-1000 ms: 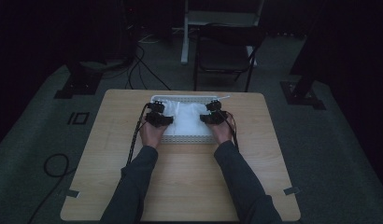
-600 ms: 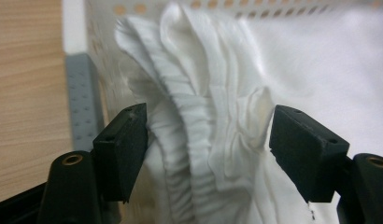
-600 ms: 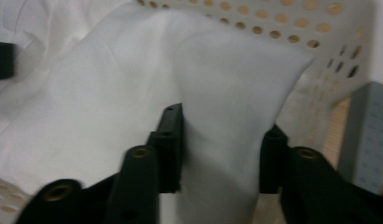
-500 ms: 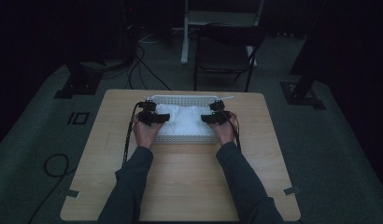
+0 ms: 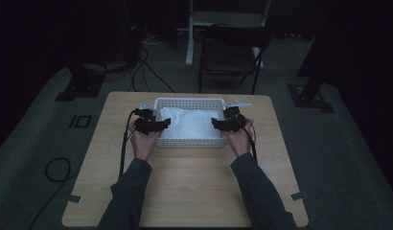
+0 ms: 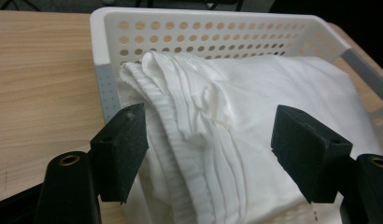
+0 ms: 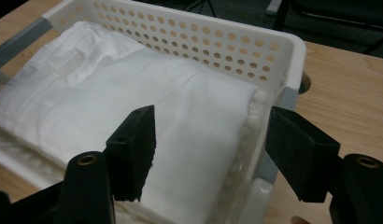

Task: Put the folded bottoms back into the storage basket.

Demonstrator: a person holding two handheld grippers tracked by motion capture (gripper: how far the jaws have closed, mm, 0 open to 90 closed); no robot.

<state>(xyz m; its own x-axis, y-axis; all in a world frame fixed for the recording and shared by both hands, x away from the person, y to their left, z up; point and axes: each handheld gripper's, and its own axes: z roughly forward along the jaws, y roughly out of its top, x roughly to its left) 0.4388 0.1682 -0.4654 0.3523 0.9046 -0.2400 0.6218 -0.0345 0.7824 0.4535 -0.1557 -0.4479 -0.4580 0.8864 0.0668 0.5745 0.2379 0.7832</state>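
Two grippers on my feeds, and I start with the biggest thing: the wooden table [image 5: 185, 177], both forearms coming in over its near edge. At its far middle sits the white perforated basket [image 5: 190, 143], and in it the folded white cloth [image 5: 192, 123] lies flat, reaching from one end wall to the other. Now the left gripper [image 5: 165, 124] at the basket's left end: in its own view the fingers [image 6: 122, 156] stand apart, just been opening, one over the basket's outer wall, the other above the cloth, the ribbed folded edge between them but unpressed. So, released. Right gripper [image 5: 215, 123] at the right end, same story: fingers [image 7: 133, 149] spread, just been opening, straddling the basket's end wall, one over the cloth's smooth top, nothing pinched.
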